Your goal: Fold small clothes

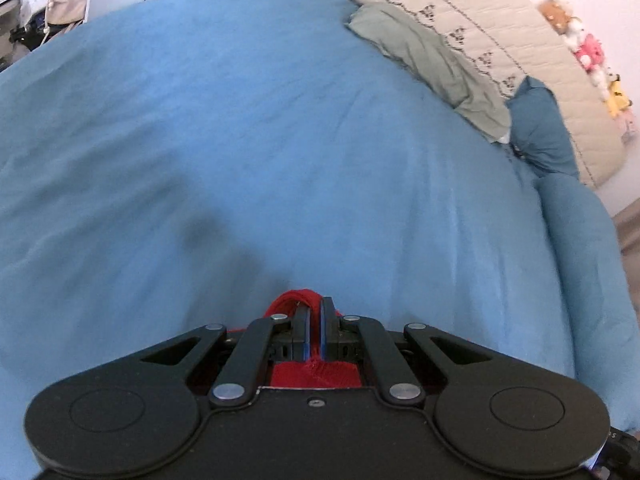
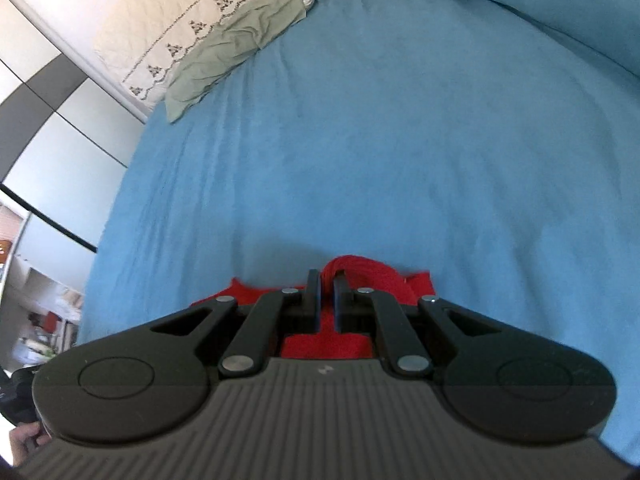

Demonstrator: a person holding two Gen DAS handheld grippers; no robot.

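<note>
Grippers both pinch the red garment [image 1: 298,300] above the blue bedsheet [image 1: 280,140]. Left gripper [image 1: 315,310] and right gripper [image 2: 327,280] each clamp bunched red fabric.

My left gripper [image 1: 315,306]: matte black linkage arms, silver pivot screws, blue-edged pads. My right gripper [image 2: 327,280]: same black links, ribbed grey body, all-black fingers [image 2: 312,289].

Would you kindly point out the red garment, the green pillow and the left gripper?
red garment [image 2: 372,272]: right wrist view, bunched fold.
green pillow [image 1: 424,56]: left wrist view, middle.
left gripper [image 1: 316,308]: left wrist view, between fingertips.
</note>
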